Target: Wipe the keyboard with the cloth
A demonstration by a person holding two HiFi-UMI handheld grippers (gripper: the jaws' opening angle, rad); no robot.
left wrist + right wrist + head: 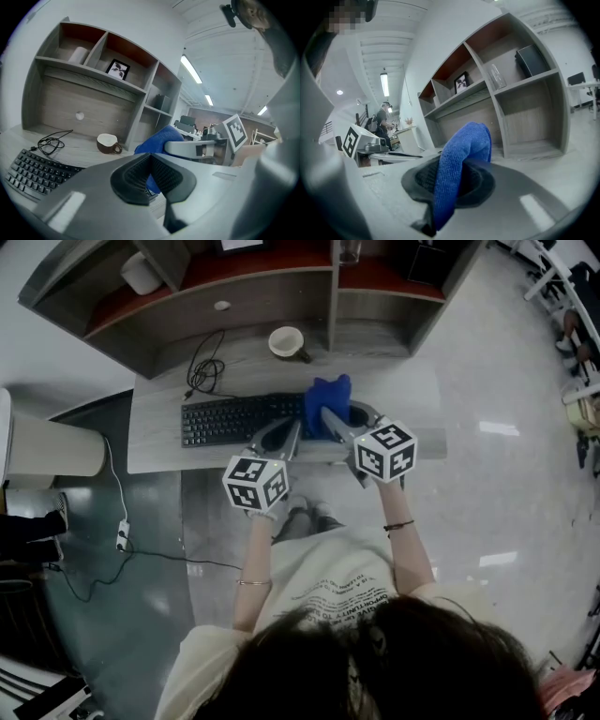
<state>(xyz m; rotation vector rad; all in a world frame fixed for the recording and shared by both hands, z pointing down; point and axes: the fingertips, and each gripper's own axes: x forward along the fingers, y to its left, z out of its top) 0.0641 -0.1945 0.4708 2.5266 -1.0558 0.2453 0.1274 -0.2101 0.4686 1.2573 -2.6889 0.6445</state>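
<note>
A black keyboard (239, 418) lies on the grey desk (159, 442), near its front edge. My right gripper (330, 418) is shut on a blue cloth (328, 399), holding it bunched over the keyboard's right end. In the right gripper view the cloth (461, 154) runs up out of the shut right gripper (454, 180). My left gripper (286, 434) hovers just left of it over the keyboard's front edge, shut with nothing in it. In the left gripper view, behind the left gripper (151, 164), are the cloth (157, 139) and the keyboard (33, 171).
A brown mug (287, 341) stands behind the keyboard, with a coiled black cable (206, 367) to its left. A shelf unit (281, 287) rises at the desk's back, holding a picture frame (118, 70) and a glass (497, 76). A person (384, 119) stands far off.
</note>
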